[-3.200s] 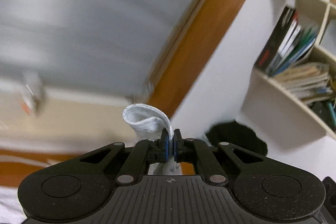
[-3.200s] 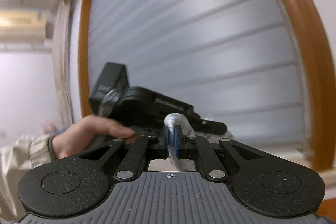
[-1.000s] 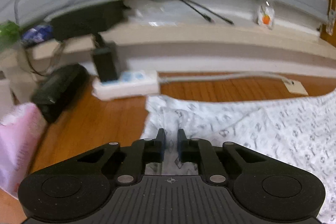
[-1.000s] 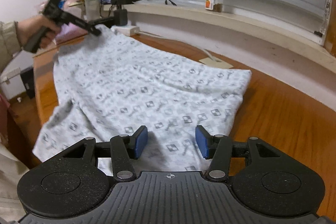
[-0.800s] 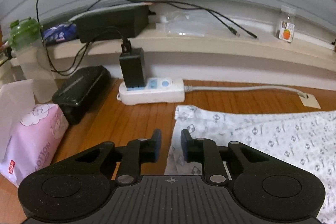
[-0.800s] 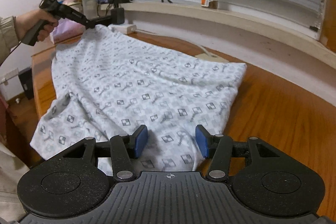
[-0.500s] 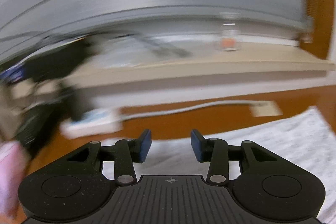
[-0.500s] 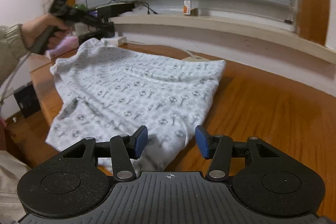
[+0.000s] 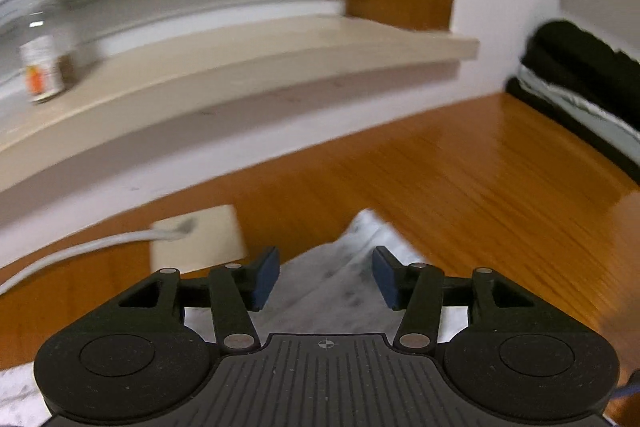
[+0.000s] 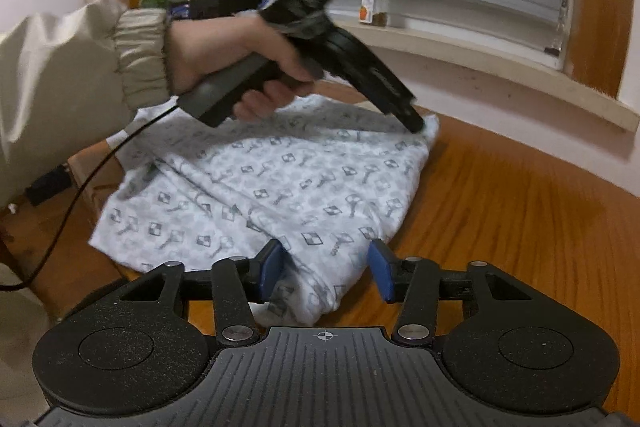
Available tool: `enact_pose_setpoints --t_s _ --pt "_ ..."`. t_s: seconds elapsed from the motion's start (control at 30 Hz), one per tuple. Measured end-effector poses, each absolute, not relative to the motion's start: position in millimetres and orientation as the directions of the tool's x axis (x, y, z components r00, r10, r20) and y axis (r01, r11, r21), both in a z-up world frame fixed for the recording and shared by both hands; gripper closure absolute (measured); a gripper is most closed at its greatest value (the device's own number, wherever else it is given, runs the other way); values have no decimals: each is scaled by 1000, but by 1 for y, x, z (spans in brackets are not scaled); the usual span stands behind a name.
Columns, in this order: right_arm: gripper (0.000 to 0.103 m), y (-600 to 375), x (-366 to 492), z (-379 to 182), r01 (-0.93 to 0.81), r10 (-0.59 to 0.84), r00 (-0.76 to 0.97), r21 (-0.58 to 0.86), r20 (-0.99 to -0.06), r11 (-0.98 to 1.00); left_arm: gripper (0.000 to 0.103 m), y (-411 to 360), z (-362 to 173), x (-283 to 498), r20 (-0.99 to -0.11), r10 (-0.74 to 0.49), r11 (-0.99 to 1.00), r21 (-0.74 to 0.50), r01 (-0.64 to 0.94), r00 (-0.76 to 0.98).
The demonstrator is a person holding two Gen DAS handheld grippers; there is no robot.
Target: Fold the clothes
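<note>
A white garment with a grey key-and-diamond print (image 10: 280,183) lies spread on the wooden table (image 10: 500,211). My right gripper (image 10: 326,269) is open, its blue pads straddling the garment's near corner. In the right wrist view a hand holds my left gripper (image 10: 416,125) with its tip at the garment's far right corner. In the left wrist view that gripper (image 9: 325,277) is open over the pale corner of the garment (image 9: 360,235).
A window ledge (image 9: 240,67) runs behind the table with a small jar (image 9: 40,67) on it. A beige tag on a white cable (image 9: 200,239) lies near the far corner. Dark folded clothes (image 9: 580,79) are stacked at the right.
Both grippers let go of the garment after laying it on the table. My left gripper swung from the far left corner across to the far right corner and opened wider.
</note>
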State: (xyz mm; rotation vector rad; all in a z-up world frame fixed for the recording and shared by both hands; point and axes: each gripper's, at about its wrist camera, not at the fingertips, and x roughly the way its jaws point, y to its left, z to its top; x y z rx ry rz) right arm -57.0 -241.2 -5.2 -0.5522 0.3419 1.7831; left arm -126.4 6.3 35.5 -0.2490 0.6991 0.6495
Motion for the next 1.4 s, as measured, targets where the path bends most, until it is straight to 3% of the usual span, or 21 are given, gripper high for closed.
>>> enact_pose_setpoints --t_s 0.2,0.37,0.47,0.5,0.53,0.63,0.97,1.13,1.4 --pt "62 -242 -58 -6 -973 857 -190 -26 -479 -230 48 15 32 -120 -668 452 779 -28 -626 592" --pt "62 -243 -59 -7 -972 857 -203 -7 -473 -234 54 24 27 -115 -674 429 781 -57 -622 601" --pt "69 -243 -59 -9 -971 852 -215 11 -477 -238 81 23 26 -112 -666 421 799 -50 -600 616" --pt "78 -243 -58 -9 -971 850 -219 17 -479 -240 100 21 26 -111 -664 420 807 -38 -589 619" --pt "90 -243 -58 -10 -970 849 -222 23 -480 -241 100 20 27 -111 -653 447 800 -15 -600 612" --pt "95 -243 -58 -12 -969 843 -234 41 -484 -246 101 17 32 -111 -608 535 762 47 -646 586" --pt "98 -258 -54 5 -967 863 -241 31 -445 -254 100 23 40 -114 -571 561 731 4 -682 599" --pt "88 -266 -53 13 -966 872 -244 25 -425 -258 68 12 60 -139 -538 586 724 13 -690 606" --pt "69 -243 -62 25 -961 884 -263 27 -387 -274 68 -12 53 -189 -582 547 761 45 -647 603"
